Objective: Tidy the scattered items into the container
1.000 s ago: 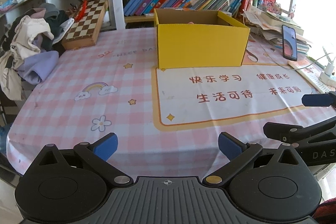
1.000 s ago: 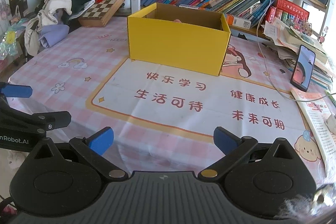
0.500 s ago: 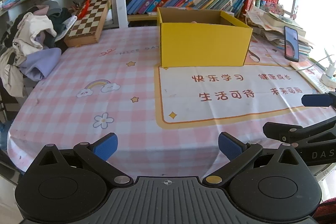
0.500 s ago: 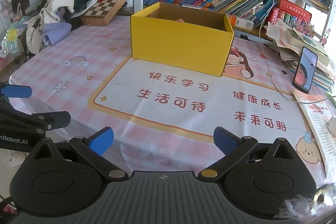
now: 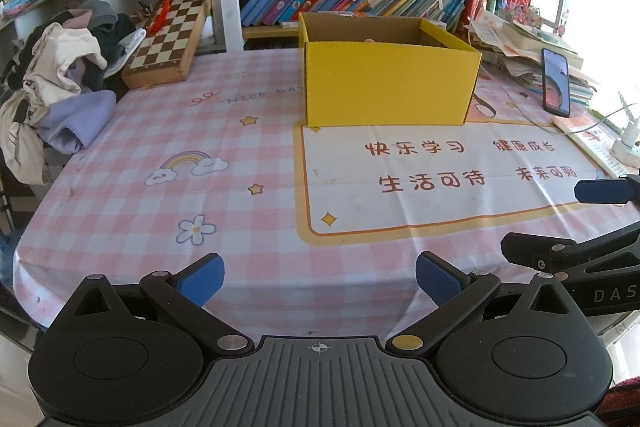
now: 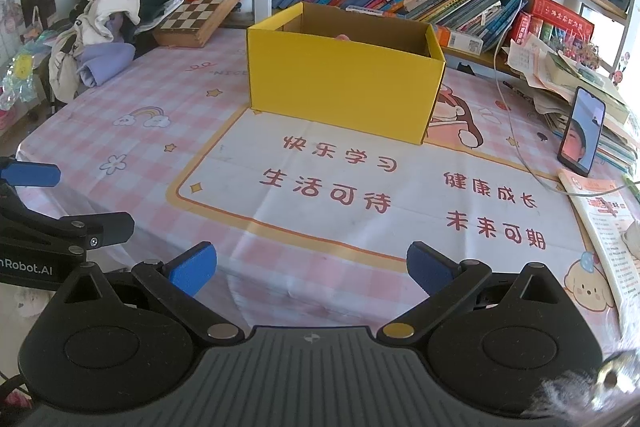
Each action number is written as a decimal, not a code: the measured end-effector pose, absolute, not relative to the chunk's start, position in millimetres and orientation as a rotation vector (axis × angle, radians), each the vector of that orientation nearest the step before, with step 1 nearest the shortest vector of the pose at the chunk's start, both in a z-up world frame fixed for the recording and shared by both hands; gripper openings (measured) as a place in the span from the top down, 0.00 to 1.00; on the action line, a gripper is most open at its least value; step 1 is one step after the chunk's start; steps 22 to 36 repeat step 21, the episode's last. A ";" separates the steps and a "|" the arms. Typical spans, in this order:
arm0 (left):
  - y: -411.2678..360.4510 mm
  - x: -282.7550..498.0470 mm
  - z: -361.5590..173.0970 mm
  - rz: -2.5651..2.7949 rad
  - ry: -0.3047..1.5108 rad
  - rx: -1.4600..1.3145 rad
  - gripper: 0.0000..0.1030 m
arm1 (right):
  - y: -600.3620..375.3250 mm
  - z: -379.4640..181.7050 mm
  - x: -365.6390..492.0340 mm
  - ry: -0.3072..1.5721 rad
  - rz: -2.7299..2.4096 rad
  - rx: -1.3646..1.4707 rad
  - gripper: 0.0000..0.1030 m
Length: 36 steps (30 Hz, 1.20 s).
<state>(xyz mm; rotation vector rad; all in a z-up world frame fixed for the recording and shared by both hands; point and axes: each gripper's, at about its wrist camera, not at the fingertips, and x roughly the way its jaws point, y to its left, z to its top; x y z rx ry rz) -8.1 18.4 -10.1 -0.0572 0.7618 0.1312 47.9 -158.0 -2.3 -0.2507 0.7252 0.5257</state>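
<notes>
Pink checked tablecloth [image 5: 160, 195] bears an open-topped yellow cardboard box [image 5: 390, 83]; both tongs [image 5: 318, 277] [image 6: 312, 267] gape, empty.

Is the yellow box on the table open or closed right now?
Open. The yellow box has no lid or flaps over it; its brown inner walls show, and something pink peeks above the front rim.

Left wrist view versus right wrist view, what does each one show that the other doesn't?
Only the left wrist view shows the white power strip at the table's right edge. Only the right wrist view shows the puppy print on the tablecloth. Both show the yellow box, chessboard, propped phone, and both open hand-held grippers: left, right.
</notes>
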 end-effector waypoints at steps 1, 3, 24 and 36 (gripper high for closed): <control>18.2 -8.1 -10.1 0.131 0.761 -0.057 0.00 | -158.1 -2.5 48.1 0.726 0.526 -0.250 0.00; 18.1 -8.2 -10.4 0.131 0.761 -0.059 0.00 | -158.4 -2.8 48.6 0.727 0.526 -0.250 0.00; 15.4 -2.2 -11.1 0.083 0.763 -0.091 0.00 | -161.5 -5.0 56.6 0.736 0.526 -0.249 0.00; 15.4 -2.2 -11.1 0.083 0.763 -0.091 0.00 | -161.5 -5.0 56.6 0.736 0.526 -0.249 0.00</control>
